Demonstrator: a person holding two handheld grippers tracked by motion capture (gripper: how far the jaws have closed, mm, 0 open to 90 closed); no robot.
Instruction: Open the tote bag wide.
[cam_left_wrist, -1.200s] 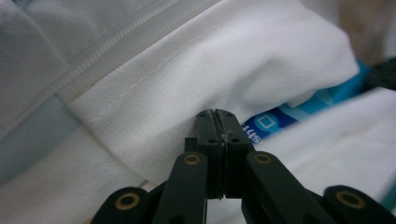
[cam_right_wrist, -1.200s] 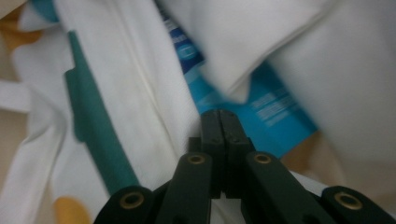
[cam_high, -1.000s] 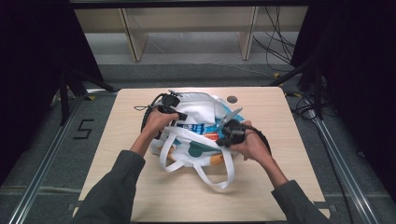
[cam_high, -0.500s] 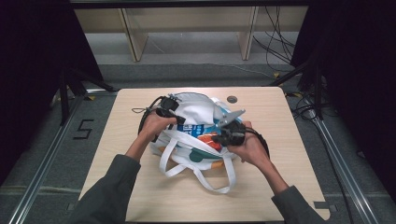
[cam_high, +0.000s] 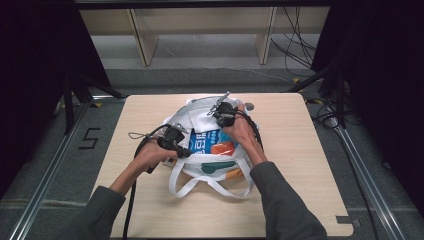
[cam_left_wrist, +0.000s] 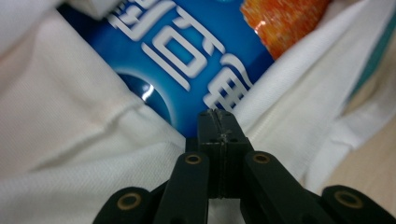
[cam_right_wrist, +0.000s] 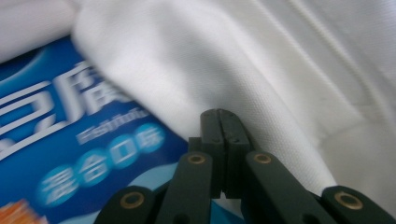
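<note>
Left gripper (cam_high: 186, 151) is now sitting lower and nearer the person than a second ago, at the near-left rim of the white cloth bag (cam_high: 200, 120), which is lying at the middle of the table (cam_high: 310, 200). Jaws are pressed together; in the left gripper view the tips are meeting at the bag's hem, and whether cloth is pinched between them cannot be told.

Bag mouth is gaping wider than before, showing a blue packet (cam_high: 207, 141) with white characters, too blurred to read, and an orange packet (cam_high: 222, 149) just beside it. Handles (cam_high: 200, 185) are trailing toward the person.

Right gripper (cam_high: 216, 111) is now farther from the person, at the bag's far rim. Jaws are together; its tips are lying against a white fold (cam_right_wrist: 261, 93), a grip on it not certain. Floor mark at far left is reading "5" (cam_high: 89, 138).
</note>
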